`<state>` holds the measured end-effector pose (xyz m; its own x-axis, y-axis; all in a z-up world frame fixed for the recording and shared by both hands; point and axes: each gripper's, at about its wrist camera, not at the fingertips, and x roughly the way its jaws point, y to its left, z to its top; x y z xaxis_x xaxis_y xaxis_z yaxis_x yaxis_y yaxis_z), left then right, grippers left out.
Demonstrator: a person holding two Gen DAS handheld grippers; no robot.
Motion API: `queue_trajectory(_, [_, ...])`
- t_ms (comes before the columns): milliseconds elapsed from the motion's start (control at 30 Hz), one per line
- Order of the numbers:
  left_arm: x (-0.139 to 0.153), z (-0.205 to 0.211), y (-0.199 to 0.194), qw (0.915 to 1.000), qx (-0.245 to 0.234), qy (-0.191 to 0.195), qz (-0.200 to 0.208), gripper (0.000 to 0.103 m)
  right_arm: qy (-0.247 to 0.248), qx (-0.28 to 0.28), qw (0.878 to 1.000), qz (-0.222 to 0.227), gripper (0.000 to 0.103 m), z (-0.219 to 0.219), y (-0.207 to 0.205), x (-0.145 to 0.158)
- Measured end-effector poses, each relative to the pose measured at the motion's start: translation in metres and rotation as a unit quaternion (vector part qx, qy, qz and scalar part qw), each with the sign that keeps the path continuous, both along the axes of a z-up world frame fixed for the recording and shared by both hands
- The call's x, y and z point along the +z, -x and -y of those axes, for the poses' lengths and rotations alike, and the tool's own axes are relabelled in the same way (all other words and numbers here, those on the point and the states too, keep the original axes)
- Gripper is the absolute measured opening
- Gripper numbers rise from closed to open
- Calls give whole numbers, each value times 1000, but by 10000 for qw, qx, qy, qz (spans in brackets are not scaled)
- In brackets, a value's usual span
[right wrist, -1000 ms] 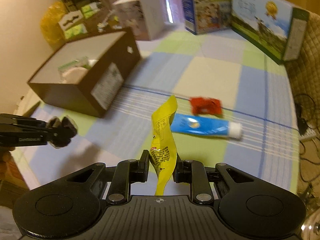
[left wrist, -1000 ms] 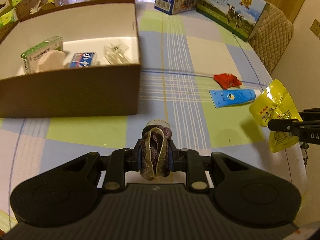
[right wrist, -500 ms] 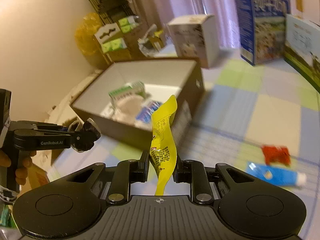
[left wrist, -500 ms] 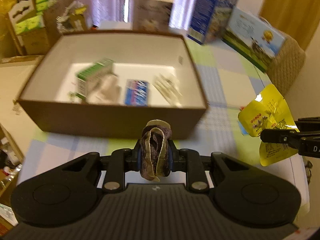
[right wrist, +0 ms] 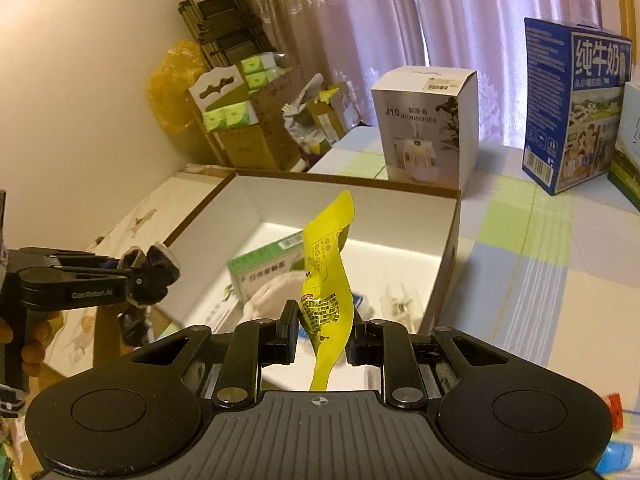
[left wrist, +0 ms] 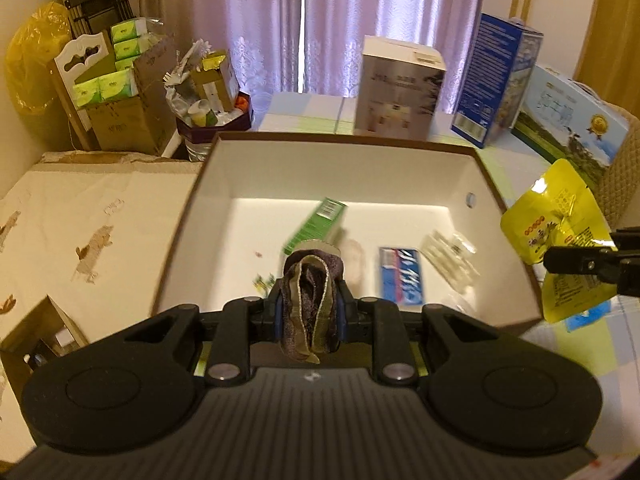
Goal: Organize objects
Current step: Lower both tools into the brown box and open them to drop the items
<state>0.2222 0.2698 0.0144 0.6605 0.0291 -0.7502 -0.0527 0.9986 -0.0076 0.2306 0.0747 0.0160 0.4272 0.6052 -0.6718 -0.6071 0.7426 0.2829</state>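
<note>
Left wrist view showed several items boxed (left wrist: 500, 200) while your left hand-held gripper (left wrist: 310, 316) clamped a fabric roll (left wrist: 310, 296) and your right hand-held gripper (right wrist: 322, 328) pinched a yellow pouch (right wrist: 326, 280), both unplaced.

Two grippers are in view, the left gripper (left wrist: 310, 314) and the right gripper (right wrist: 322, 338). There is one brown box (left wrist: 192, 216) with four items inside, one yellow packet (right wrist: 328, 284) and one fabric roll (left wrist: 310, 300). Three cartons stand behind: one white carton (right wrist: 426, 128), one blue carton (right wrist: 572, 108) and one green-and-blue carton (left wrist: 568, 124).

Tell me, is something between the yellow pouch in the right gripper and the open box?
Nothing visible. The yellow pouch hangs in the right gripper near the brown box, whose top is open.
</note>
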Motion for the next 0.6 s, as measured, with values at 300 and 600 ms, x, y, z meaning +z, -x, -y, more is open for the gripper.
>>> queue_trajectory(300, [-19,-35,-61,9997,-55,-140,-194,20,354,-312,9987,-173,19,-31,-44,-25])
queue_trajectory(600, [-43,-48,-123,9989,-177,-151,-401,23,524,-485,9967,-383,19,-49,-74,-47])
